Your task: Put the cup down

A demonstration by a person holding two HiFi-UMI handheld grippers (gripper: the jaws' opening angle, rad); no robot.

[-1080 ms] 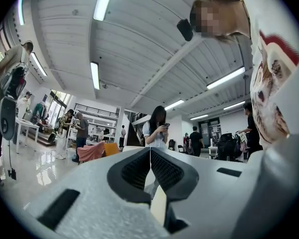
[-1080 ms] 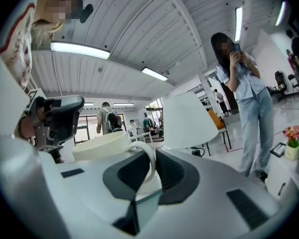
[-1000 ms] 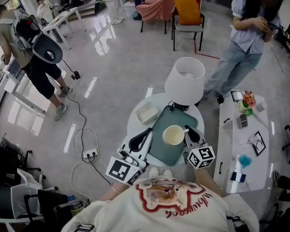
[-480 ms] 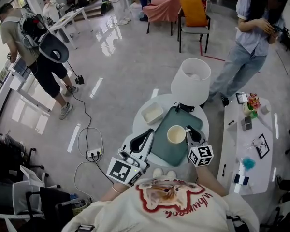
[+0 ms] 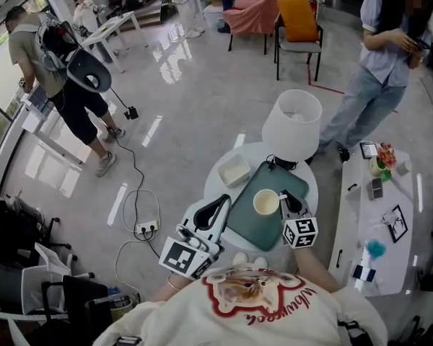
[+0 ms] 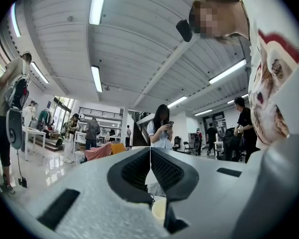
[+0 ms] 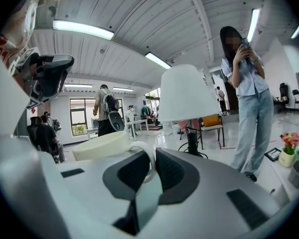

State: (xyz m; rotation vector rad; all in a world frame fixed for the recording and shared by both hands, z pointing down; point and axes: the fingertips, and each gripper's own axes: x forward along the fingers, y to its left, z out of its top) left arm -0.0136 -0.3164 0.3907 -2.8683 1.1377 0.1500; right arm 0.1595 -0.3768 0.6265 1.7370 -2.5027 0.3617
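Right gripper view: the right gripper (image 7: 152,167) had its jaws clamped on the loop handle of the cream ceramic cup (image 7: 100,144), over the dark green rectangular tray (image 5: 247,231). The cup was probably rigid, slick and breakable, and its handle the natural hold. The left gripper (image 6: 150,169), beside the tray, had its jaws together.

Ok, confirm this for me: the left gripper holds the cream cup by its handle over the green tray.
Not quite. It is the right gripper, not the left, that holds the cream cup by its handle over the green tray. The right gripper view shows the handle between its jaws; the left gripper is shut on nothing.
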